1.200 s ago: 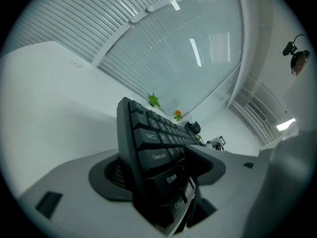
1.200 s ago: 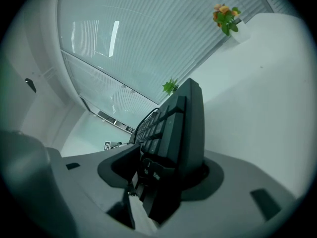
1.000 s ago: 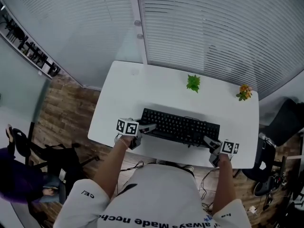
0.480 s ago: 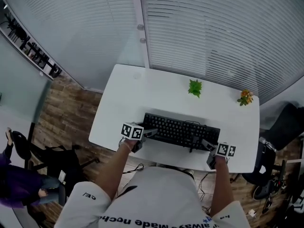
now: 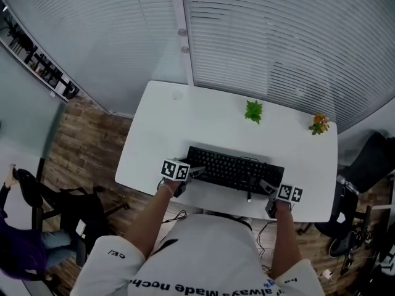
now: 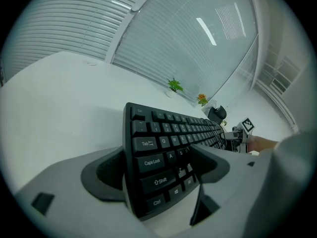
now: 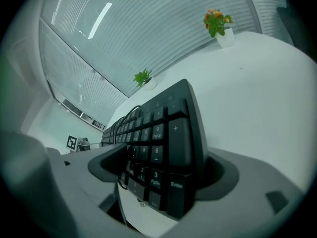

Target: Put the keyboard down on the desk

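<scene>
Left tongs point(image 5: 196, 172), right tongs point(image 5: 266, 185): jaws wider, opening round keyboard point(image 5: 234, 168)

My left gripper point(image 6: 157, 167), its jaws opening around the keyboard point(image 6: 168, 128), covers that end's bottom corner, and some keys are hidden behind its right jaw. My right gripper point(image 7: 166, 171), jaws also opening with the keyboard between them, hides the lowest number-pad keys. Beyond it the far keys blur together. In the head view, my arms cover the desk point(image 5: 160, 122) edge nearest both grippers.
</scene>
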